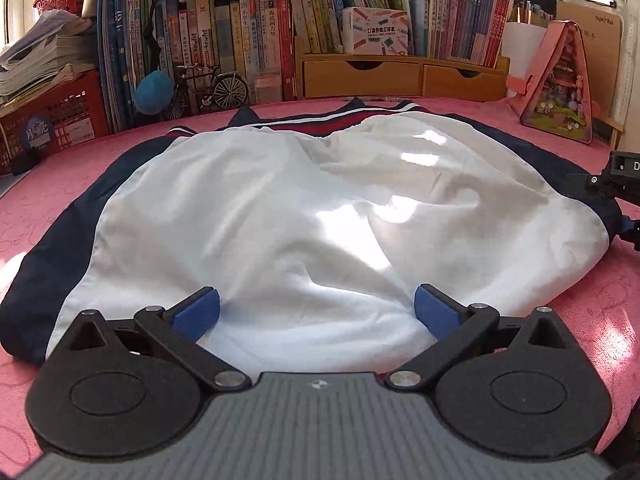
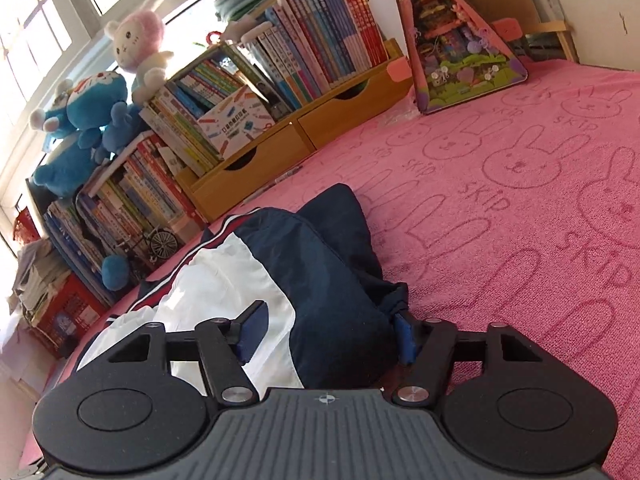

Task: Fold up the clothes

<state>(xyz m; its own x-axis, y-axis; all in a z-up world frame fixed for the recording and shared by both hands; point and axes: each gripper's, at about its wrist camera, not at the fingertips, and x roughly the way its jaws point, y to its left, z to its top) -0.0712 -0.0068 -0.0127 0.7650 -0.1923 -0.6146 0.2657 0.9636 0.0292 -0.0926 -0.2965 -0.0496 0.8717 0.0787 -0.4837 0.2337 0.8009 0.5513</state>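
A white and navy jacket (image 1: 304, 208) with red and white stripes lies spread on the pink bunny-print cover (image 1: 60, 200). My left gripper (image 1: 316, 312) hovers low over its near white hem. The jaws stand wide apart, the white cloth lies loose between the blue pads (image 1: 196, 314), and nothing is pinched. In the right wrist view the jacket (image 2: 320, 280) shows its navy side, bunched into a hump. My right gripper (image 2: 328, 336) has that navy bunch filling the gap between its pads (image 2: 404, 340), which press on it from both sides.
Shelves of books (image 1: 248, 40) and wooden drawers (image 1: 400, 76) line the far edge, with a small model bicycle (image 1: 212, 86), plush toys (image 2: 88, 120), a red crate (image 1: 52, 120) and a pink triangular toy house (image 2: 460, 52). Bare pink cover (image 2: 520, 200) stretches to the right of the jacket.
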